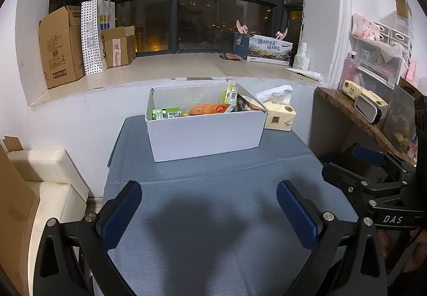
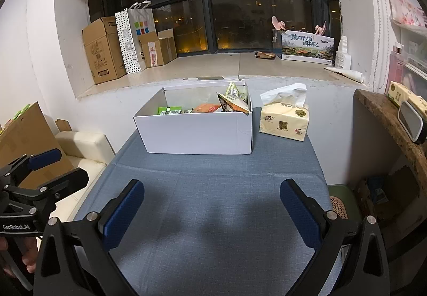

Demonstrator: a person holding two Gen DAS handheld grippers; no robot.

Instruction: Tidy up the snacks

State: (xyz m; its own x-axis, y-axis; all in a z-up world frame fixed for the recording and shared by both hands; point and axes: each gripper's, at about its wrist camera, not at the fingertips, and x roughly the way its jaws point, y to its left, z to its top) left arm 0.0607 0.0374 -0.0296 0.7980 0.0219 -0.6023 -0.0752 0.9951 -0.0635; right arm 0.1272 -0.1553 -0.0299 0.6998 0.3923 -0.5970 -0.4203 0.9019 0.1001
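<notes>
A white cardboard box [image 1: 205,133] [image 2: 194,133] stands at the far end of the blue-grey table [image 1: 213,216] [image 2: 213,216]. Inside it lie green packets [image 1: 164,113] [image 2: 169,110], an orange packet [image 1: 209,109] [image 2: 206,108] and upright snack bags [image 1: 240,101] [image 2: 233,101] leaning in the right end. My left gripper [image 1: 209,196] hovers open over the near table, nothing between its blue pads. My right gripper [image 2: 212,196] is also open and empty there. In the left wrist view the right gripper [image 1: 344,164] shows at the right edge, and the left gripper [image 2: 61,166] shows at the left edge of the right wrist view.
A yellow tissue pack [image 1: 280,114] [image 2: 285,119] sits right of the box. Behind runs a window sill [image 2: 213,66] with cardboard boxes [image 1: 61,45], a dotted paper bag [image 1: 92,37] and a printed carton [image 2: 307,46]. A wooden shelf [image 2: 392,119] is on the right, a cream seat [image 1: 50,176] on the left.
</notes>
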